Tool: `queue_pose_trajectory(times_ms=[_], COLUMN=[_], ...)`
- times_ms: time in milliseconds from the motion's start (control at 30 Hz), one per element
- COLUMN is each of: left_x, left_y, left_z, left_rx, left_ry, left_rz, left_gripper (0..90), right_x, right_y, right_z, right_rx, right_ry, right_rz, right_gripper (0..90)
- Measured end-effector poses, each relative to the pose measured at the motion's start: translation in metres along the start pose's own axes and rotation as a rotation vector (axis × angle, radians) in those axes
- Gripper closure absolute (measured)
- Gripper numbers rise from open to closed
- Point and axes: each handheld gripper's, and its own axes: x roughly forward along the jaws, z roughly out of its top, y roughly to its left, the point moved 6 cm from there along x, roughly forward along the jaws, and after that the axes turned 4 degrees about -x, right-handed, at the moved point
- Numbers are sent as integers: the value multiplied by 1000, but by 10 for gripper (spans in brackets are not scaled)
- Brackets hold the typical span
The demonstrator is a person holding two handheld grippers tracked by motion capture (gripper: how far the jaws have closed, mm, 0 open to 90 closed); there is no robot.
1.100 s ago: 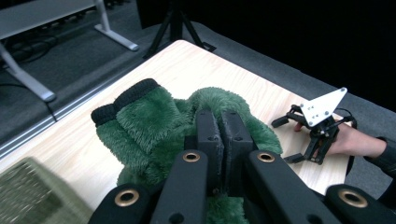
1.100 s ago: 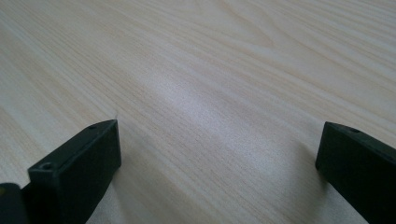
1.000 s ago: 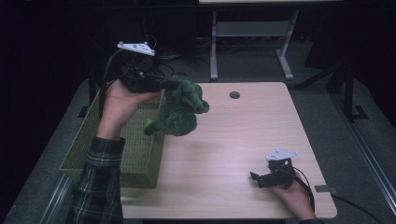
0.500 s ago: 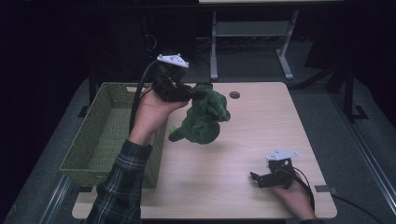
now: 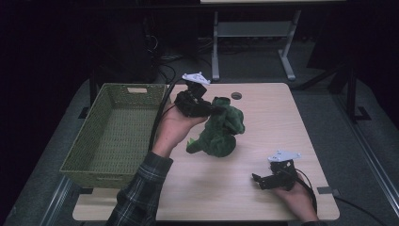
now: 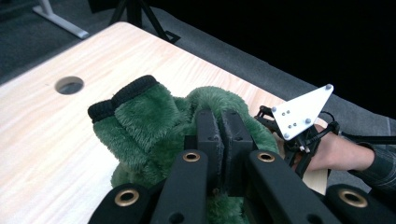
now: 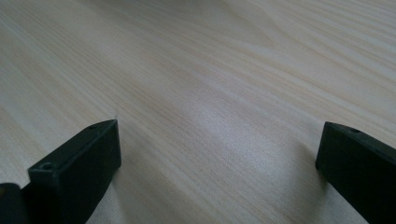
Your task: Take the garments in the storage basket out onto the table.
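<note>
High view: the left gripper [image 5: 212, 109] has its jaws clamped on a green plush toy [image 5: 220, 129], whose lower end rests on the bench [image 5: 263, 122] just right of the woven basket [image 5: 113, 134]. The right gripper [image 5: 258, 179] sits low at the bench's near right corner.
Left gripper view: jaws pressed together into the plush toy [image 6: 154, 119]; the right gripper [image 6: 299, 126] lies beyond it.
Right gripper view: jaws wide apart over bare bench [image 7: 210, 84].

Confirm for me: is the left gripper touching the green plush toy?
Touching. In the left gripper view, the left gripper has its jaws shut on the green plush toy's fur.
</note>
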Motion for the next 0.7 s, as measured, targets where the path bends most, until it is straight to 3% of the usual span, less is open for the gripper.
queue_pose_trajectory(times_ms=[533,700], left_x=[72,88], left_y=[-2,6], left_z=[-46,-63], left_rx=[-52,-66], left_ry=[91,127], left_rz=[-69,-55], left_gripper=[879,878], right_x=[0,0], right_y=[0,0], right_z=[0,0], right_rx=[0,-2], right_ry=[0,0], right_rz=[0,0], right_gripper=[0,0])
